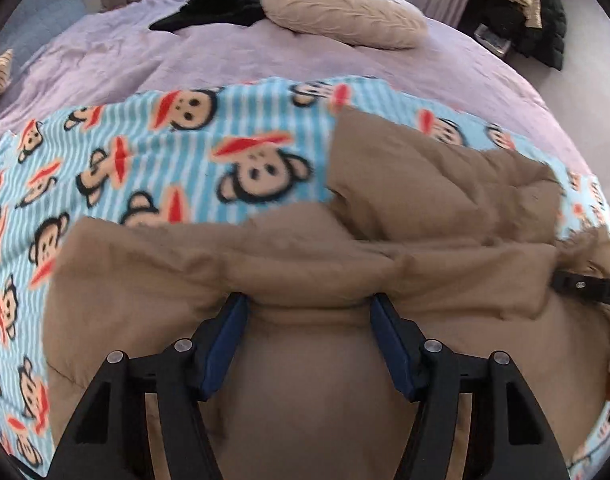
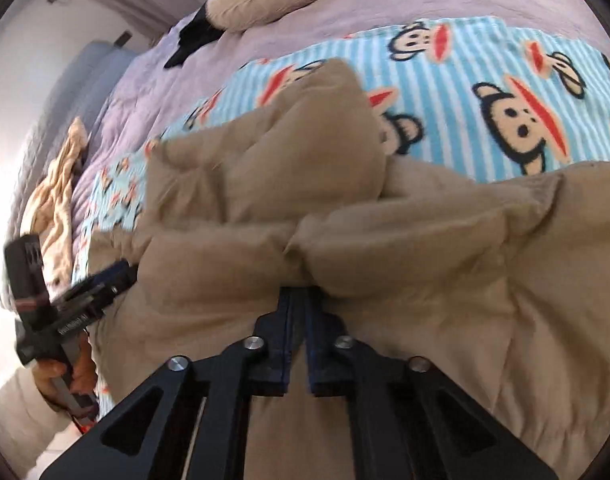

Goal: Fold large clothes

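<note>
A tan padded coat [image 1: 405, 184] lies bunched on a blue striped monkey-print blanket [image 1: 177, 148] spread over the bed. In the left wrist view my left gripper [image 1: 309, 300] stands open, its blue-padded fingertips [image 1: 235, 308] pushed against a thick fold of the coat, with coat fabric bulging between them. In the right wrist view my right gripper [image 2: 300, 294] is shut, and a pinch of the coat [image 2: 265, 176] gathers at its tips. The left gripper [image 2: 105, 280], held by a hand, shows at the coat's left edge. The right gripper's tip [image 1: 585, 286] pokes in at the right.
The bed has a lilac cover [image 1: 117, 56]. A beige pillow [image 1: 341, 12] and a black garment [image 1: 221, 4] lie at the far side. A beige crumpled cloth [image 2: 53, 196] lies at the bed's left. Dark clothes [image 1: 525, 12] pile up beyond the bed's right corner.
</note>
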`<state>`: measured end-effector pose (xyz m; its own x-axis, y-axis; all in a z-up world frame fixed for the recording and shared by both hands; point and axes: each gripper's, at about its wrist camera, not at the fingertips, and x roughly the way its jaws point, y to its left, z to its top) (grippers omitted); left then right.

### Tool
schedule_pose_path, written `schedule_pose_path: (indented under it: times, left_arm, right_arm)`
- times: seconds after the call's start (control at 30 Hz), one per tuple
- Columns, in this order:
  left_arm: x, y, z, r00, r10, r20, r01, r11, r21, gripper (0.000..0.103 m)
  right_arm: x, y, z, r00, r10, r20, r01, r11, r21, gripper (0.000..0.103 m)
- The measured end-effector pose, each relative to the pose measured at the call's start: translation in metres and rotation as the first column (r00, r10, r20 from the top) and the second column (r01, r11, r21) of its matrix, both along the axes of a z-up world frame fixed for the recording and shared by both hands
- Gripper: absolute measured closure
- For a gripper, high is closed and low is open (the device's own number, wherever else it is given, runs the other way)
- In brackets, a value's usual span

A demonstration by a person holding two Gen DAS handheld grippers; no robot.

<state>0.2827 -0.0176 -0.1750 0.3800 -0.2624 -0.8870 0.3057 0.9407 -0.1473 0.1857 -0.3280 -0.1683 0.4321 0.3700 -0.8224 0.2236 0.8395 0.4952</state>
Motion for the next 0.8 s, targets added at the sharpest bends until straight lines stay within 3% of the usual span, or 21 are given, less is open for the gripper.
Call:
schedule_pose_path:
  times: [0.1, 0.2, 0.3, 0.37, 0.47, 0.6, 0.73, 0.8]
  left_arm:
    - [0.012, 0.014, 0.008, 1.0, 0.013, 0.017, -0.013, 1.0, 0.006, 0.037]
    - [0.015, 0.046, 0.017, 0.992, 0.08, 0.095, -0.09, 0.99, 0.105, 0.037]
    - [0.024, 0.09, 0.002, 0.979, 0.195, 0.057, -0.2, 0.974, 0.11, 0.037]
    - [0.031, 0.107, -0.014, 0.967, 0.253, 0.003, -0.253, 0.965, 0.063, 0.036]
    - [0.037, 0.106, -0.036, 0.959, 0.283, -0.015, -0.282, 0.959, 0.026, 0.036]
    - [0.042, 0.091, -0.052, 0.96, 0.277, 0.044, -0.279, 0.96, 0.037, 0.036]
    - [0.048, 0.098, -0.06, 0.952, 0.304, 0.04, -0.304, 0.953, -0.009, 0.034]
    - [0.051, 0.099, -0.058, 0.952, 0.305, 0.034, -0.305, 0.952, 0.003, 0.034]
  right_arm:
    - [0.0, -0.022, 0.004, 0.999, -0.041, 0.011, 0.041, 0.999, -0.005, 0.103]
    - [-0.016, -0.048, 0.019, 0.996, -0.085, 0.008, 0.085, 0.989, -0.124, 0.103]
    - [-0.036, -0.084, 0.02, 0.984, -0.177, -0.009, 0.172, 0.967, -0.187, 0.103]
    - [-0.047, -0.108, 0.011, 0.968, -0.251, -0.024, 0.242, 0.95, -0.198, 0.103]
    - [-0.05, -0.132, -0.013, 0.938, -0.344, -0.048, 0.337, 0.934, -0.115, 0.103]
    - [-0.042, -0.126, -0.032, 0.946, -0.322, -0.018, 0.315, 0.935, -0.161, 0.103]
    - [-0.043, -0.13, -0.037, 0.945, -0.326, 0.004, 0.324, 0.936, -0.141, 0.103]
    - [-0.045, -0.13, -0.035, 0.944, -0.329, 0.005, 0.326, 0.934, -0.149, 0.103]
